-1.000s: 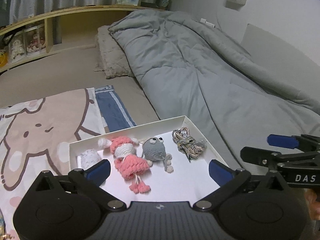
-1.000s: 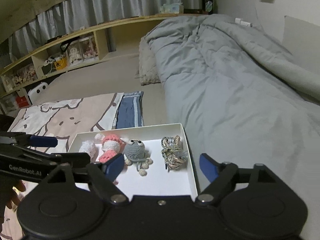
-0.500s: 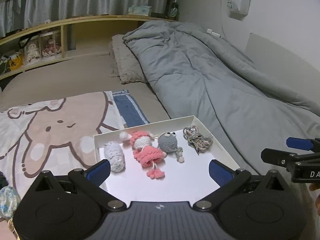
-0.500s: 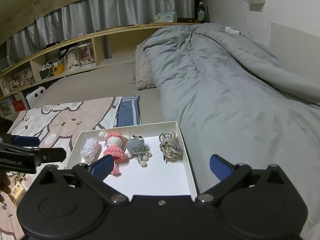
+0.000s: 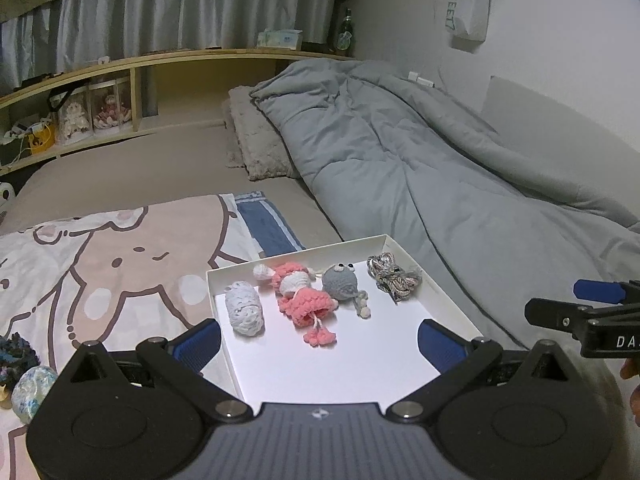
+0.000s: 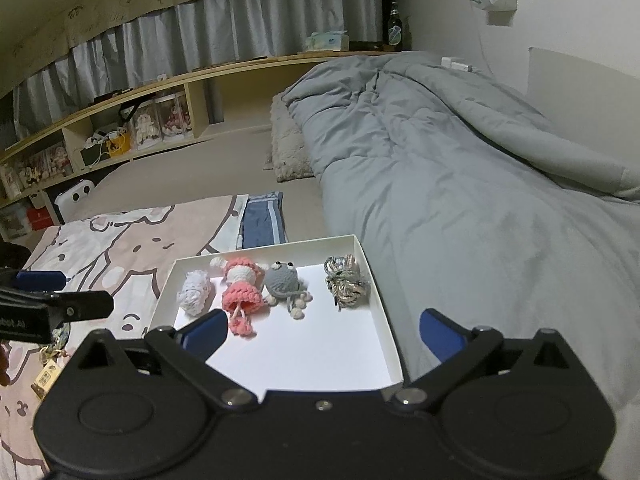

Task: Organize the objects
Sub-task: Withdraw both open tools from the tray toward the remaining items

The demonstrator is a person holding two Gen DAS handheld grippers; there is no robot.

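Observation:
A shallow white tray (image 5: 352, 354) (image 6: 312, 346) lies on the bed with a row of crochet pieces along its far side. From left to right these are a white yarn bundle (image 5: 244, 314) (image 6: 194, 292), a pink doll (image 5: 300, 296) (image 6: 240, 292), a grey creature with eyes (image 5: 340, 280) (image 6: 282, 280) and a mixed-colour cord bundle (image 5: 392, 278) (image 6: 344, 284). My left gripper (image 5: 320, 342) hovers open over the tray's near end and holds nothing. My right gripper (image 6: 322, 332) is beside it, jaws wide open and empty. Each gripper shows at the edge of the other's view.
A rumpled grey duvet (image 5: 440, 168) borders the tray on the right, with a pillow (image 5: 256, 148) behind. A cartoon blanket (image 5: 100, 272) and a blue cloth (image 5: 268, 228) lie to the left. A speckled yarn ball (image 5: 34, 390) and small trinkets sit at the near left. Shelves (image 6: 120, 136) line the far wall.
Both grippers have drawn back and risen from the tray, which now looks smaller and farther off. The right jaws have spread wider. The tray's contents have not moved.

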